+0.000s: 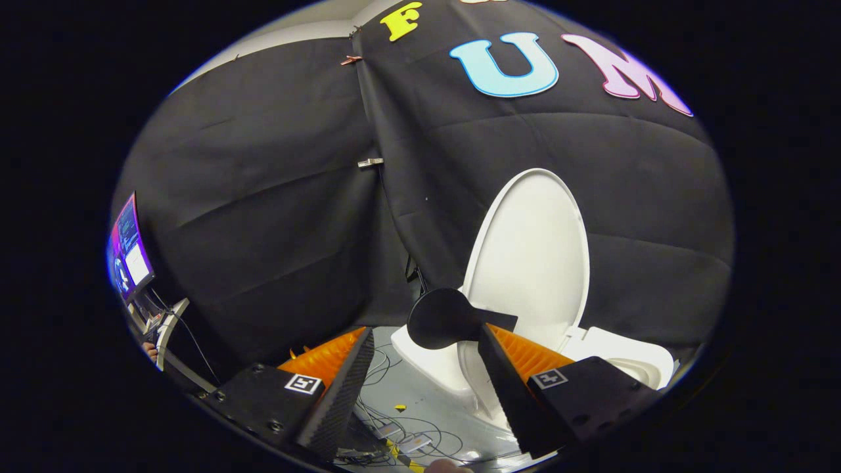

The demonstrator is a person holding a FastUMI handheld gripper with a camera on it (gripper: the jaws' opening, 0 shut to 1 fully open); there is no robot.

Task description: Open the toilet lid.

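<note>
Hand-held gripper (424,338) fingers apart, toilet lid (532,253) upright just beyond

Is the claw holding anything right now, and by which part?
Nothing. The claw is open, apart from the raised white oval plastic toilet lid beyond it.

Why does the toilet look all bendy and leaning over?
In the gripper view the fisheye lens curves everything, so the raised toilet lid and the bowl look tilted; the light is even, with no glare on the lid, and the open gripper stays sharp, its fingers holding nothing.
</note>
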